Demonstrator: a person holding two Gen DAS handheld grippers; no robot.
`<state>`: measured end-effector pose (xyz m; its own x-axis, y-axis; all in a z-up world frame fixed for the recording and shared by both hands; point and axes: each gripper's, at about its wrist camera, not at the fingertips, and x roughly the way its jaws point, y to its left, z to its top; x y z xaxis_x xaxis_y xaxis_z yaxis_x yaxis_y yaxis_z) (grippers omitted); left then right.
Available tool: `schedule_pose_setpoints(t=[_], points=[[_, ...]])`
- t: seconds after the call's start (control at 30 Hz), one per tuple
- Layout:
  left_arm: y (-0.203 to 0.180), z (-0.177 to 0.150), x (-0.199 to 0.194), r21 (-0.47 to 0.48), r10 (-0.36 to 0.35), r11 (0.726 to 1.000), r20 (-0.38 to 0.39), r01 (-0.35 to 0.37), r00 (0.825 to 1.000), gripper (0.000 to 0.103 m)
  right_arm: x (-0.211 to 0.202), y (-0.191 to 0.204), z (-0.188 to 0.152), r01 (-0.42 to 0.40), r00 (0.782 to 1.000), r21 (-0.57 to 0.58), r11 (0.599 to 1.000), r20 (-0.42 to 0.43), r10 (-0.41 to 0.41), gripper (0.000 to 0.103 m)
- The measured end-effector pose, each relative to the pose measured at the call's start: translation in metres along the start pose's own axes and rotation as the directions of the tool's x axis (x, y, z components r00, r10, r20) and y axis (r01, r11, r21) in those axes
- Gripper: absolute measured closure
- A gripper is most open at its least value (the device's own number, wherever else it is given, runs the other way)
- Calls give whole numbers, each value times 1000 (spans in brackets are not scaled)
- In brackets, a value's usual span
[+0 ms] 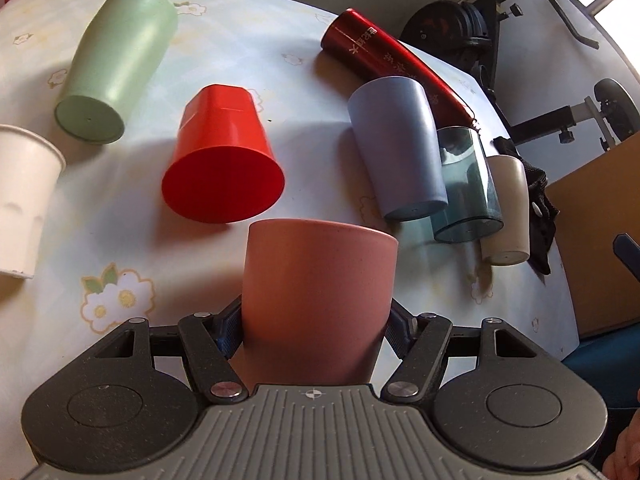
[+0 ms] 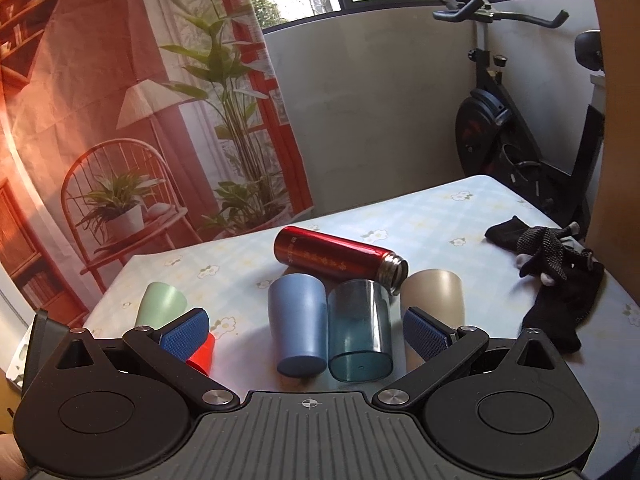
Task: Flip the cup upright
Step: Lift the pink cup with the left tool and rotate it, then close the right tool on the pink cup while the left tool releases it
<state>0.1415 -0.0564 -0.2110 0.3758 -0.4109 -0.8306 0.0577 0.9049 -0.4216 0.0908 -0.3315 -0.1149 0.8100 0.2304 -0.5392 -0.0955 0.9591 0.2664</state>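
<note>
my left claw (image 1: 316,320) is clenched on the pink cup (image 1: 318,300), its blue ribbed pads pressing the cup's two sides. the cup is matte and faintly speckled, tapering toward my palm, and it sits right in front of the lens above the tabletop (image 1: 248,32); i cannot tell whether its far end is the rim or the base.

beyond it, a glossy red cup (image 1: 222,160) with a faceted narrow end lies tipped on the flowered, pale-checked cloth, its wide round end toward me. a tall matte green cup (image 1: 116,64) lies on its side further left, flat base toward me, and a white cup (image 1: 24,200) with dimpled walls sits at the left edge. to the right, a smooth blue cup (image 1: 396,148), a clear teal tumbler (image 1: 468,184) and a beige cup (image 1: 508,208) lie side by side, bases toward me. a shiny red metal flask (image 1: 392,64) lies behind them.

my right claw (image 2: 308,330) is spread wide and holds nothing, its blue textured pads (image 2: 184,336) well apart, hovering near the blue cup (image 2: 298,324), teal tumbler (image 2: 360,332) and beige cup (image 2: 434,296). the flask (image 2: 336,258) shows a bare threaded steel mouth. black knit gloves (image 2: 556,276) lie crumpled to the right.
</note>
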Motion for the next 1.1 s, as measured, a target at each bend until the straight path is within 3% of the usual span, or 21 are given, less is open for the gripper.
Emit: schedule_pose_setpoints(t=[0.2, 0.4, 0.73, 1.0, 1.1], points=[[-8, 5, 5, -6, 0, 1000, 11, 0, 1000, 32, 5, -2, -1, 11, 1000, -2, 1000, -11, -11, 0], [2, 8, 3, -46, -52, 998, 15, 53, 999, 29, 7, 1, -3, 13, 1000, -5, 1000, -23, -13, 0], [4, 4, -20, -14, -32, 999, 41, 32, 999, 25, 10, 3, -5, 12, 999, -4, 1000, -47, -12, 0], [14, -1, -69, -6, -20, 1000, 140, 21, 990, 25, 20, 8, -8, -15, 997, -20, 1000, -76, 14, 0], [19, -2, -90, 9, 19, 1000, 202, -21, 979, 25, 31, 17, -13, -45, 992, -70, 997, -117, 37, 0]])
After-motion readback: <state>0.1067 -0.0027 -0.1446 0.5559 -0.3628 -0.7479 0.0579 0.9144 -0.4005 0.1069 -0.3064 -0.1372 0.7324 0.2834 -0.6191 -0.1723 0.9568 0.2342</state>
